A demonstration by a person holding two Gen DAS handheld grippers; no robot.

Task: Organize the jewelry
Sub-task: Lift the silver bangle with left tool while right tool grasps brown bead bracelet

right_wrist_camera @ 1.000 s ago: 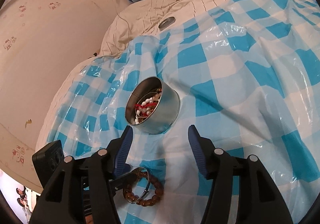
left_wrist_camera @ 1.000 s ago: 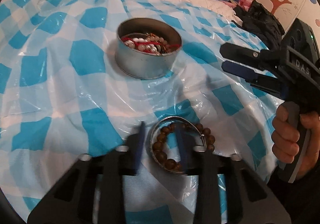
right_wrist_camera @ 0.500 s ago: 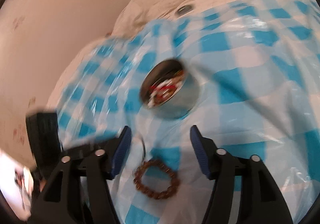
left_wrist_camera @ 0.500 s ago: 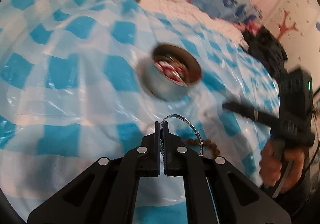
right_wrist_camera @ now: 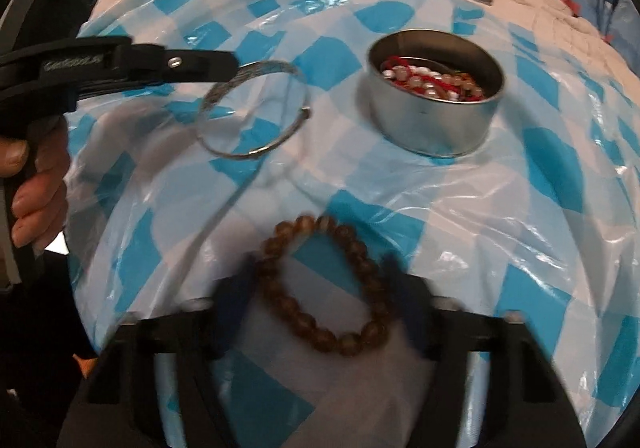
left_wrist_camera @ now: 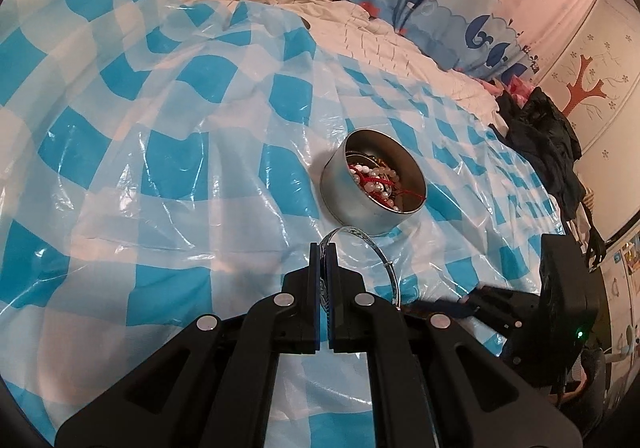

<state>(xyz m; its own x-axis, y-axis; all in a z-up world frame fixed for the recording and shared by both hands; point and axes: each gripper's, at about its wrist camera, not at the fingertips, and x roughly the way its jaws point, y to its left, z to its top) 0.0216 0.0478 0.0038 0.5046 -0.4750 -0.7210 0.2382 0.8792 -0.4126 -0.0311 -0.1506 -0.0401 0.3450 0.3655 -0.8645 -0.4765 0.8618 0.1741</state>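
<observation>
Bangle (right_wrist_camera: 253, 109) | held edge-on, ring tilted | left gripper (left_wrist_camera: 323, 248) jaws pinch rim

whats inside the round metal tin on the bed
The tin holds a tangle of jewelry: pale pearl-like beads, some amber-toned beads and red cord. The top layer and the tin's near wall hide whatever lies deeper, so its bottom cannot be seen.
</observation>
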